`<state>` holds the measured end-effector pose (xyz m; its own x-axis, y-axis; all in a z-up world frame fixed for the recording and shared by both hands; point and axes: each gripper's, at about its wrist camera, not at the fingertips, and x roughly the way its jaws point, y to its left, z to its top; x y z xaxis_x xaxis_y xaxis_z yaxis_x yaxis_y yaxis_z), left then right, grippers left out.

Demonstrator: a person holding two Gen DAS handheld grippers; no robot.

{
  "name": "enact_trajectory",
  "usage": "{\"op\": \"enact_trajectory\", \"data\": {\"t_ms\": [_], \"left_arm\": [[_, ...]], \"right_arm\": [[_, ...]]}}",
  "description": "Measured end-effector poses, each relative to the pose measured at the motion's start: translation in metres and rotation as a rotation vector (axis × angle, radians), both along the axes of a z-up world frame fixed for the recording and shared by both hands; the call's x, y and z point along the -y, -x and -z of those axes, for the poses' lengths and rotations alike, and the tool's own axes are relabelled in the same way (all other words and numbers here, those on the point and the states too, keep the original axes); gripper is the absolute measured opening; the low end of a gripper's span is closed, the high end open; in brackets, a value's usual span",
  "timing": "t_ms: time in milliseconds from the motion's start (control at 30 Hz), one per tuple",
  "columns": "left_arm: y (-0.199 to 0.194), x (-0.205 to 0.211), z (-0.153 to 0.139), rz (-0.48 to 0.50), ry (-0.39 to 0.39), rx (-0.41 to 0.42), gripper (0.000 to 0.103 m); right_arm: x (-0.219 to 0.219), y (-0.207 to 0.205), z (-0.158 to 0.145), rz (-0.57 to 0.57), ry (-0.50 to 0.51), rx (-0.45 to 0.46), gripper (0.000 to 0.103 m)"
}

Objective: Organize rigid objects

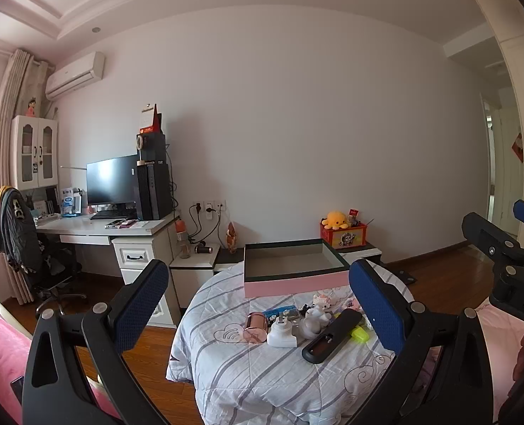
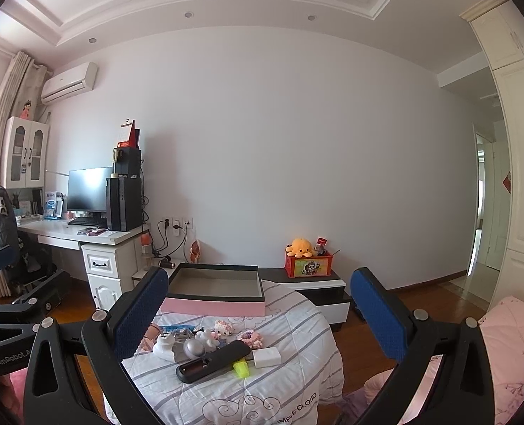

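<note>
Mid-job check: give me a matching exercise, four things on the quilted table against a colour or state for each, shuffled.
Things:
1. long slab-shaped remote control
2. shallow rectangular cardboard box
3. small highlighter marker
4. flat square plastic charger

Colour or state:
A. fluorescent yellow-green
B. white
C. black, battery bay open
D. pink outside, empty

Pairs: 1-C, 2-D, 3-A, 4-B

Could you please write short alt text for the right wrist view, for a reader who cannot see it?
The open right gripper hovers empty over a quilt-covered surface strewn with small items: a black remote, a white adapter, a yellow highlighter and small toys. Behind them sits an empty pink-sided box; a desk with a monitor stands at the left wall.
</note>
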<state>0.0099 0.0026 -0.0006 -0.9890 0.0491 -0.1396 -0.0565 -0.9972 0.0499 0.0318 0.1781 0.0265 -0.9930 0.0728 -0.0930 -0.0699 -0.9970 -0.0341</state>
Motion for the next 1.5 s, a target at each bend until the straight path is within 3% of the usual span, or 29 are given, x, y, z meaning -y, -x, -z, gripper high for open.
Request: {"op": "enact_trajectory", "data": {"t_ms": [800, 1500], "left_arm": [[-0.006, 0.005, -0.007, -0.006, -0.001, -0.006, 0.103], [0.015, 0.003, -0.004, -0.027, -0.008, 0.001, 0.103]], "right_arm": [[0.002, -0.001, -0.002, -0.005, -0.011, -0.007, 0.103], [0.002, 0.013, 0.001, -0.024, -0.004, 0.02, 0.103]]}}
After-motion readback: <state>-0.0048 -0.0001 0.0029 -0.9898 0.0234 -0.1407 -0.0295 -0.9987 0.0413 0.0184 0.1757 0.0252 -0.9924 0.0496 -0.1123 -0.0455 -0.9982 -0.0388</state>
